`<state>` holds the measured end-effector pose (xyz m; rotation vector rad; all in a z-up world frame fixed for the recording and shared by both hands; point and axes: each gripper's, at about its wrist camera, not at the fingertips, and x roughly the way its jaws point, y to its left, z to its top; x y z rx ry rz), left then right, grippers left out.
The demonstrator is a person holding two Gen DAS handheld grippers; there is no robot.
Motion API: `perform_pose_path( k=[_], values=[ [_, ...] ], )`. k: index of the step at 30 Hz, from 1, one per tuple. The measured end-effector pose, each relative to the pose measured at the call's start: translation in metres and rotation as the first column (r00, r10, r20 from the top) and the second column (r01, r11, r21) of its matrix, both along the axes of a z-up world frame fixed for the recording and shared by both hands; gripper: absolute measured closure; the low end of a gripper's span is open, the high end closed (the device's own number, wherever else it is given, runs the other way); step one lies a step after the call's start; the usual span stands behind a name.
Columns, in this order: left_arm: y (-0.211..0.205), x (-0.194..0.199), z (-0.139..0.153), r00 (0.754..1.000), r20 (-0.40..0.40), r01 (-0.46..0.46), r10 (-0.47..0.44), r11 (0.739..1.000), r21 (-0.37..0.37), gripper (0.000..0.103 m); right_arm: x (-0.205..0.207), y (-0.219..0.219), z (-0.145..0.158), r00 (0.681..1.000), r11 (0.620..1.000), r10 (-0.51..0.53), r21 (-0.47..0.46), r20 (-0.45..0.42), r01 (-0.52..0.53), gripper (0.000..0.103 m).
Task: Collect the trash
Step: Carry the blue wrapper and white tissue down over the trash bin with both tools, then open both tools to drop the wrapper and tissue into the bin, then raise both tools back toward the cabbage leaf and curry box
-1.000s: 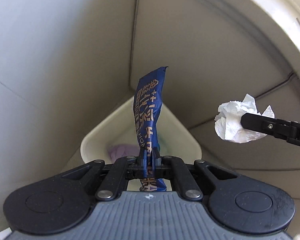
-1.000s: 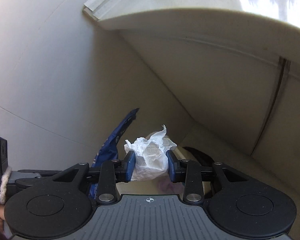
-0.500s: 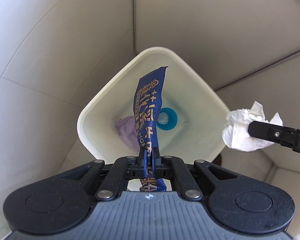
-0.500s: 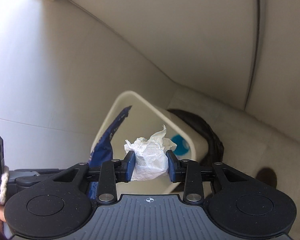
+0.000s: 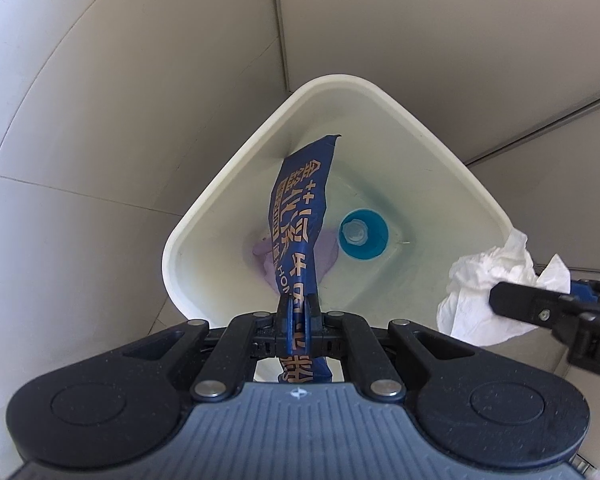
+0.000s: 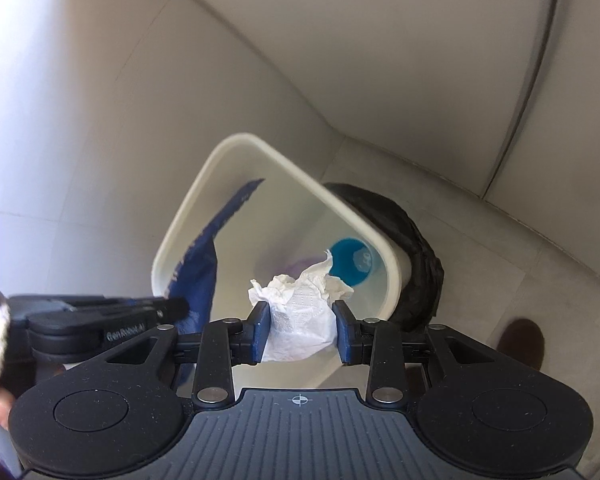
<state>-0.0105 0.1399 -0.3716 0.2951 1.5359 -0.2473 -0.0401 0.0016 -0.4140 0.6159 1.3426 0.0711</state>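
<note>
My left gripper (image 5: pixel 298 312) is shut on a blue wrapper (image 5: pixel 300 220) with gold lettering and holds it upright over the open white bin (image 5: pixel 228 200). My right gripper (image 6: pixel 301 330) is shut on a crumpled white tissue (image 6: pixel 300 308) over the bin's (image 6: pixel 188 220) near rim. In the left wrist view the tissue (image 5: pixel 484 280) and the right gripper (image 5: pixel 540 312) sit just outside the bin's right rim. In the right wrist view the wrapper (image 6: pixel 204 264) and the left gripper (image 6: pixel 148 308) are at the left. Inside the bin lie a blue cup (image 5: pixel 364 234) and a purple piece (image 5: pixel 268 256).
The bin stands on a pale tiled floor (image 5: pixel 80 240) beside a wall (image 5: pixel 460 40). A black bag (image 6: pixel 400 240) lies behind the bin's right side. A brown spot (image 6: pixel 520 344) shows on the floor at the right.
Both grippers have tilted down and moved closer to the bin, which now fills more of each view. The wrapper now hangs over the bin's opening. Both grips are unchanged.
</note>
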Motion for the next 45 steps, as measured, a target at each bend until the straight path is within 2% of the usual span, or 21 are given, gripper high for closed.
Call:
perform_pose_path(
  k=[11, 20, 22, 24, 26, 28, 30, 41, 45],
  values=[
    [0.000, 0.001, -0.002, 1.000, 0.000, 0.003, -0.003, 1.000, 0.010, 0.098, 0.007, 0.019, -0.001, 0.998, 0.997, 0.056, -0.053, -0.022, -0.057, 0.068],
    [0.000, 0.003, -0.002, 1.000, 0.000, 0.012, -0.012, 1.000, 0.013, 0.097, 0.015, 0.028, -0.004, 0.997, 0.996, 0.077, -0.045, -0.025, -0.078, 0.066],
    [-0.001, 0.004, -0.002, 1.000, 0.013, 0.011, -0.011, 0.999, 0.033, 0.083, 0.016, 0.025, 0.001, 0.998, 0.996, 0.064, -0.055, -0.028, -0.065, 0.056],
    [-0.001, 0.004, -0.001, 1.000, 0.025, 0.005, -0.006, 0.999, 0.046, 0.075, 0.017, 0.023, 0.002, 0.998, 0.998, 0.049, -0.047, -0.031, -0.050, 0.050],
    [-0.001, 0.004, 0.000, 1.000, 0.023, 0.005, -0.006, 0.999, 0.046, 0.074, 0.018, 0.022, 0.004, 0.998, 0.998, 0.052, -0.040, -0.032, -0.053, 0.049],
    [-0.001, 0.005, 0.001, 1.000, 0.026, 0.004, -0.006, 0.999, 0.049, 0.067, 0.019, 0.022, 0.006, 0.998, 0.997, 0.060, -0.041, -0.030, -0.061, 0.046],
    [-0.002, 0.005, 0.003, 1.000, 0.028, 0.004, -0.005, 0.999, 0.045, 0.064, 0.019, 0.021, 0.008, 0.998, 0.998, 0.057, -0.040, -0.026, -0.058, 0.041],
    [0.004, -0.002, 0.023, 0.998, 0.055, -0.006, 0.006, 1.000, 0.011, 0.052, 0.017, 0.006, 0.021, 0.999, 0.998, 0.050, -0.035, -0.010, -0.050, 0.039],
    [0.007, -0.007, 0.043, 0.995, 0.088, -0.049, 0.051, 0.998, -0.025, 0.039, 0.014, 0.005, 0.036, 0.997, 0.996, 0.079, -0.043, 0.007, -0.079, 0.039]
  ],
)
